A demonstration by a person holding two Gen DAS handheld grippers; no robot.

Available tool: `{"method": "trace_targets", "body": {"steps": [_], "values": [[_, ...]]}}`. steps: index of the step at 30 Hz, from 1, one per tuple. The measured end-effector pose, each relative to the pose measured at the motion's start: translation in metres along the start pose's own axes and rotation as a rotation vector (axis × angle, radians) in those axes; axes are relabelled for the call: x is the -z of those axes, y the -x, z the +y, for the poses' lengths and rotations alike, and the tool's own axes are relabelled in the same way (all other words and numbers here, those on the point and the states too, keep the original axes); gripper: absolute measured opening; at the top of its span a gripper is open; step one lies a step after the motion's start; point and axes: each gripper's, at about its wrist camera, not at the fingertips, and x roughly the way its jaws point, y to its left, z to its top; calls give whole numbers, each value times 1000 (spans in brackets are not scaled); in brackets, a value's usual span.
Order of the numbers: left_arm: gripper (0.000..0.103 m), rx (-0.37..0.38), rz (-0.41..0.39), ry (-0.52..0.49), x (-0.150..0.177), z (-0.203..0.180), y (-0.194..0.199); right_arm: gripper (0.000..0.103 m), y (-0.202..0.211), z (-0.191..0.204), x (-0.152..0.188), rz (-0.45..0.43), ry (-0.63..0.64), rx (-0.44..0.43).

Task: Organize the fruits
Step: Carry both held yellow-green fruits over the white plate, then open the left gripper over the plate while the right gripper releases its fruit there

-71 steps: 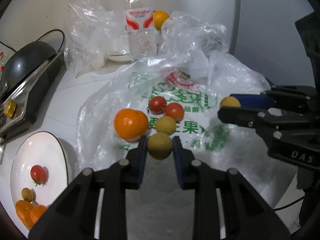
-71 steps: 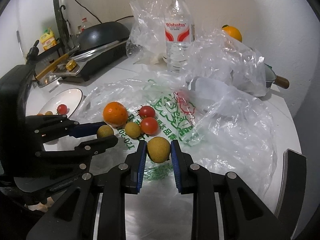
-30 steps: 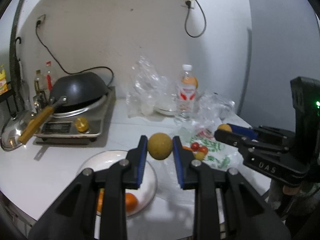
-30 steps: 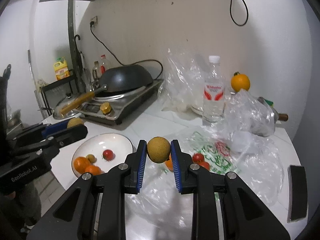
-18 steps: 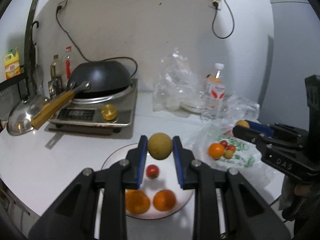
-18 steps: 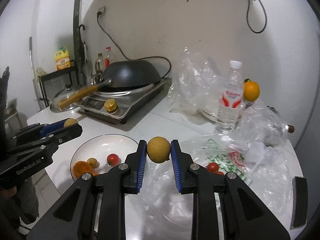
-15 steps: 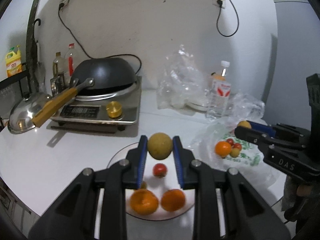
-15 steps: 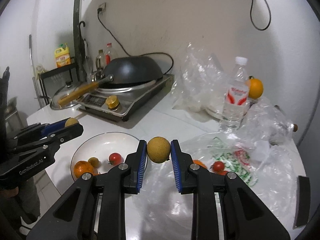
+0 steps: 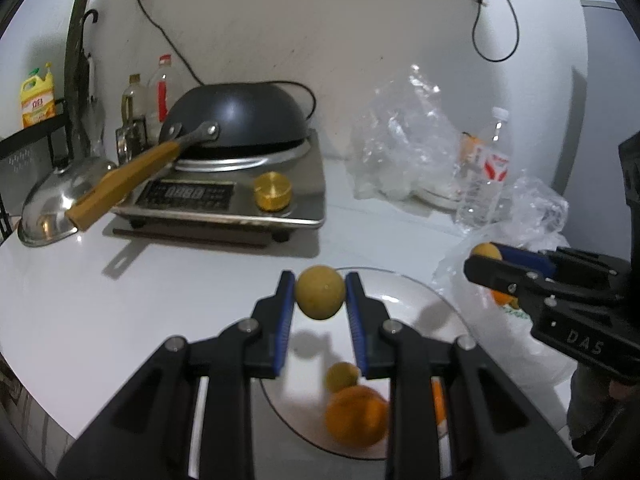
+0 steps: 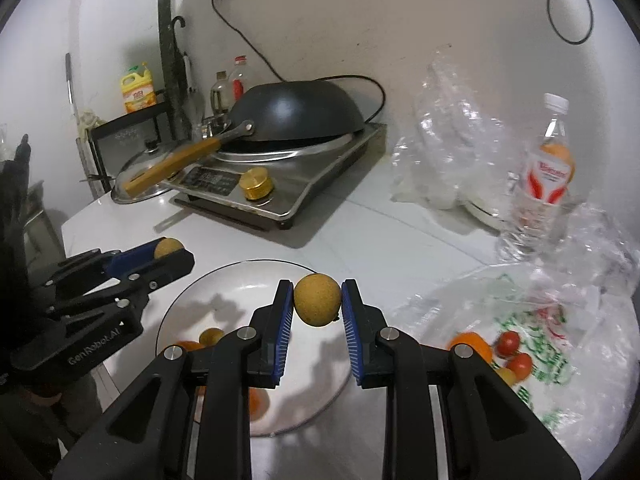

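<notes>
My left gripper [image 9: 320,280] is shut on a round yellow-brown fruit [image 9: 321,300] and hangs over the far part of the white plate [image 9: 404,283]. On the plate lie an orange [image 9: 356,416] and a small yellow fruit [image 9: 342,376]. My right gripper [image 10: 317,286] is shut on a similar yellow-brown fruit [image 10: 317,302] over the same plate [image 10: 240,276]. Each gripper shows in the other's view, the right gripper [image 9: 480,260] to the right and the left gripper [image 10: 176,254] to the left. An orange [image 10: 470,343] and cherry tomatoes [image 10: 509,342] lie on the printed plastic bag [image 10: 560,380].
Behind the plate stands an induction cooker [image 9: 224,200] with a black wok [image 9: 240,120], its wooden handle [image 9: 120,184] jutting left over a steel lid [image 9: 48,216]. At back right are crumpled clear bags [image 9: 404,140] and a water bottle [image 10: 548,176].
Both grippers have carried their fruits left from the plastic bag and down, and now hang low over the plate. Both stay shut on their fruit.
</notes>
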Motion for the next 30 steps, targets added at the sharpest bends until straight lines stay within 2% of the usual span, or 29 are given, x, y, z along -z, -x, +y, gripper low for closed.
{"method": "trace_targets", "body": {"steps": [10,21,30], "values": [[26,6,53,11,6,14,-26,26,-37,11,-4,51,20,-56],[26,44,122,-2,13,11,-45,26,-68,20,-5,107,27,-103],[26,42,155,0,17,10,-51,26,-83,15,-3,160,-19,-137]]}}
